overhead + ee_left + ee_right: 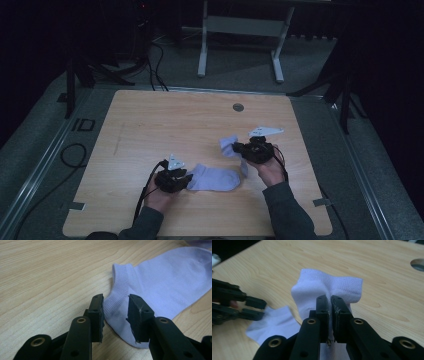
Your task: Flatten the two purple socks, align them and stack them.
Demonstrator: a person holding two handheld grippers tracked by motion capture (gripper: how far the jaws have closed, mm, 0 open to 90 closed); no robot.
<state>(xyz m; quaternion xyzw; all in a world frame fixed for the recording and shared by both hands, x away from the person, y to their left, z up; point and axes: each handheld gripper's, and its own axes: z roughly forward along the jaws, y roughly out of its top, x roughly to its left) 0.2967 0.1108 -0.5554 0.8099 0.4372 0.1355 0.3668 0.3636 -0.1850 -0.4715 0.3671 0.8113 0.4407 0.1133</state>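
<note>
Item: two lilac socks on table point(150, 120).
- Left gripper point(115, 315): jaws released, cuff edge of flat sock point(160, 290) lying between them, pads not yet pressing cloth.
- Right gripper point(330, 315): jaws clenched on second sock point(327, 287), cuff bunched above jaw tips, rest trailing below.
- Step, judged: pairing or laying out socks; second sock lifted, flat sock about to be gripped.
- Next move calls for: left jaws closing on cuff.
</note>
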